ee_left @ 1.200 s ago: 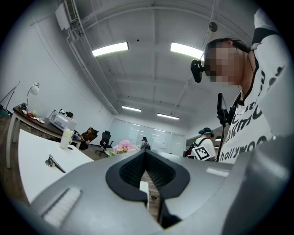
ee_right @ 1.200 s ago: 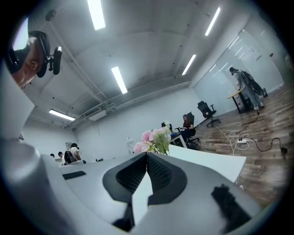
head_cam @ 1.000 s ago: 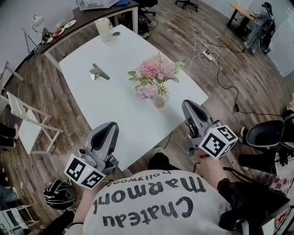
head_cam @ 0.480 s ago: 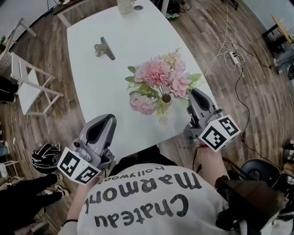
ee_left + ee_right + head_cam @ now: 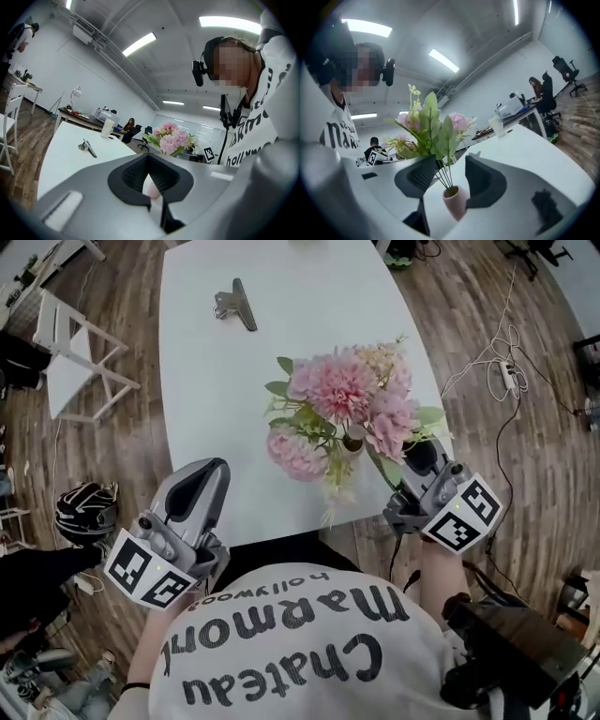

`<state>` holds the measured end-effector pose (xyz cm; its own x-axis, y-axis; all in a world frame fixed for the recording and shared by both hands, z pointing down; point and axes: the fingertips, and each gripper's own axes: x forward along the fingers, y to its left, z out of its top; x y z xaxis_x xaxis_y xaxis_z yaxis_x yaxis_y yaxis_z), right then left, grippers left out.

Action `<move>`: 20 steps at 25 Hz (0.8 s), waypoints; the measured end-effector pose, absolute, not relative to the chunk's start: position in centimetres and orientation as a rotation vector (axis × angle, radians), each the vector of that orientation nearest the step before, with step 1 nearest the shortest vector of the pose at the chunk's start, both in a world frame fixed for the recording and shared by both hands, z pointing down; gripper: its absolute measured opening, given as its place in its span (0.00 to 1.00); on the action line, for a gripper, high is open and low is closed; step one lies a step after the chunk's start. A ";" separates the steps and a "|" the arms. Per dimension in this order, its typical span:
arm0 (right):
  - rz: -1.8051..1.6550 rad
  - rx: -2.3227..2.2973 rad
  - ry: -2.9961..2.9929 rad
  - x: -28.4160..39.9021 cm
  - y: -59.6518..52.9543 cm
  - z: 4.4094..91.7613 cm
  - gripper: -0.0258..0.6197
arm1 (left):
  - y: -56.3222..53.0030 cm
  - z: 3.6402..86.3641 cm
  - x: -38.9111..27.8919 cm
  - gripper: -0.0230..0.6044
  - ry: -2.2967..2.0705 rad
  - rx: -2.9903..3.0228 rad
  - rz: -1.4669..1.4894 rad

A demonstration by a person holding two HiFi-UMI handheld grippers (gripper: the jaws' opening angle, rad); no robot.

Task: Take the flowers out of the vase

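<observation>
**Light blooms, tippy vase**

On the bench (image 5: 206,381), near its front edge, the flowers (image 5: 342,395) stand in a small pink vase (image 5: 456,201). They look light and crushable, so grip the thin stems above the rim. The right tool (image 5: 451,161) has just been opening, its jaws apart around the vase. The left tool (image 5: 149,159) is closed and empty.

Wood-plank floor (image 5: 469,296), white table (image 5: 197,381), white folding chair (image 5: 73,379), ceiling strip lights (image 5: 140,43)
</observation>
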<state>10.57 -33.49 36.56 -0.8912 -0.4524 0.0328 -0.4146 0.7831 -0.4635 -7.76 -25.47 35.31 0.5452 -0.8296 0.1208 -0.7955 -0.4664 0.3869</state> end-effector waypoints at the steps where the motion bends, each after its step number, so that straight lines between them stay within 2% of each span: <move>1: -0.721 -0.655 2.907 10.3 -33.3 36.6 0.35 | -25.5 35.5 -7.5 0.05 -1.334 2.384 -0.115; 16: -0.688 -0.388 2.977 8.4 -31.9 35.8 0.36 | -24.9 35.0 -5.3 0.05 -1.328 2.403 -0.109; 17: -0.679 -0.394 2.973 8.5 -31.9 35.8 0.34 | -25.0 35.0 -5.3 0.05 -1.326 2.402 -0.108; 19: -0.668 -0.419 2.959 8.6 -32.1 35.6 0.22 | -25.0 35.1 -5.2 0.05 -1.315 2.405 -0.103; 20: -0.662 -0.431 2.955 8.7 -32.1 35.6 0.20 | -25.0 35.1 -5.1 0.05 -1.308 2.408 -0.100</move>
